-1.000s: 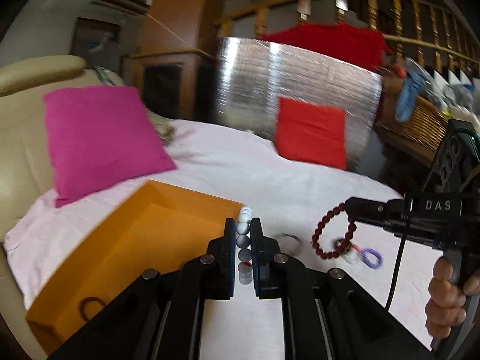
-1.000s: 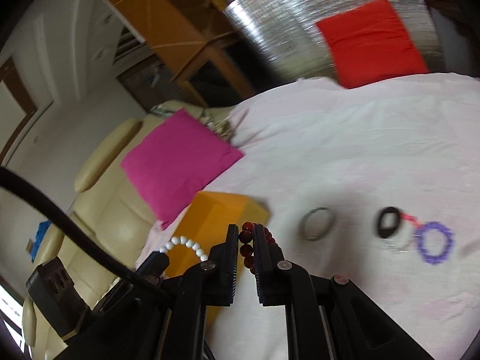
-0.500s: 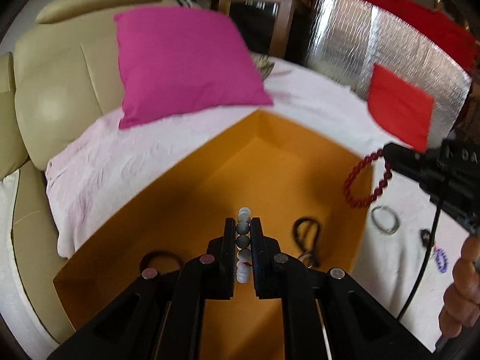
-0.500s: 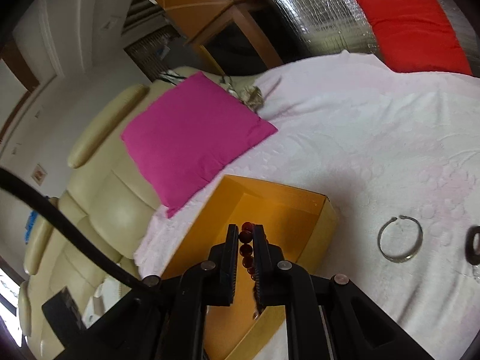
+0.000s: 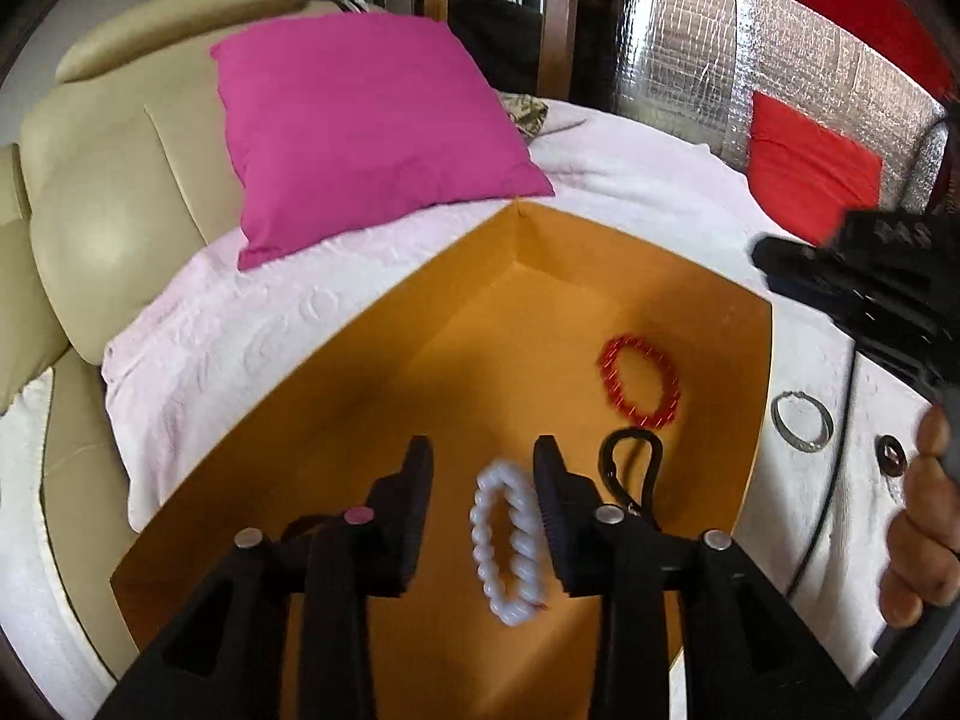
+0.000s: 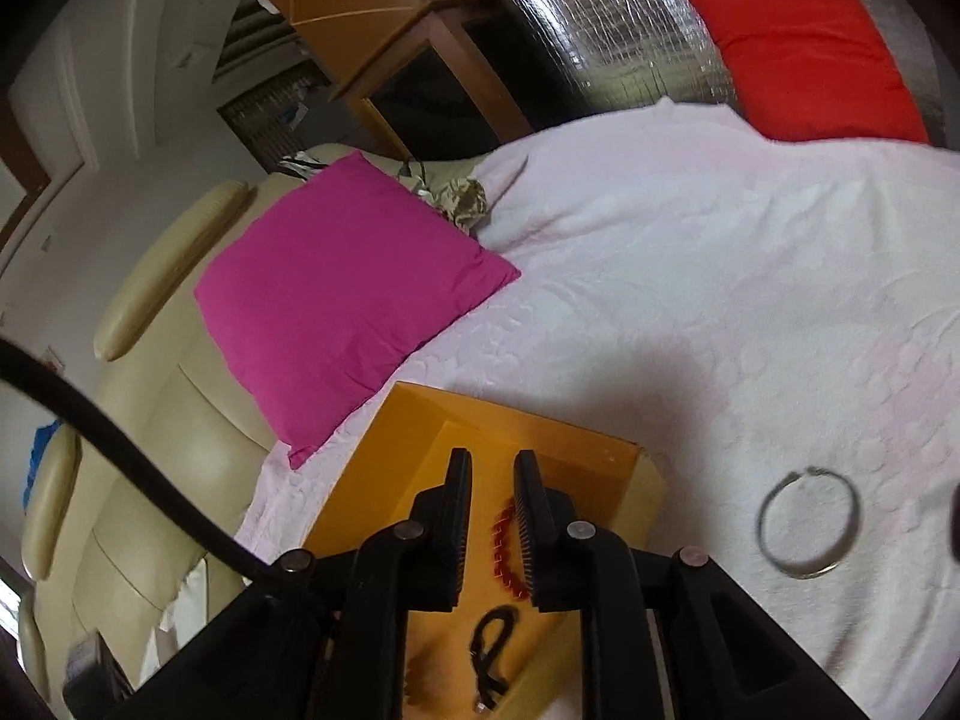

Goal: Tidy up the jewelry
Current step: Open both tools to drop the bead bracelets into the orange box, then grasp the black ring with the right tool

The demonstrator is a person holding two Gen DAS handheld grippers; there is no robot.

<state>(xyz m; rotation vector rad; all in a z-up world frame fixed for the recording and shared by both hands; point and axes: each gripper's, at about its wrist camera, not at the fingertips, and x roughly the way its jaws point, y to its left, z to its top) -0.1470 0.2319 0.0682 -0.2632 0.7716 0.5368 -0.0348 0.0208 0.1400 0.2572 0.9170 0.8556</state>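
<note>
We hold the left gripper [image 5: 483, 483] spread, empty | white bracelet [image 5: 509, 546] and red bracelet [image 5: 640, 383] in orange box [image 5: 384, 372] | right gripper [image 6: 491, 498] parted, empty | lift clear before fetching the silver bangle [image 6: 807, 522], right of box.

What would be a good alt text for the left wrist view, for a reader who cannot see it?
The open left gripper hovers above an orange box on a pale pink bedspread; inside the box are a white bead bracelet, a red bead bracelet and a black cord. A silver bangle lies outside to the right, and a magenta cushion lies behind.
</note>
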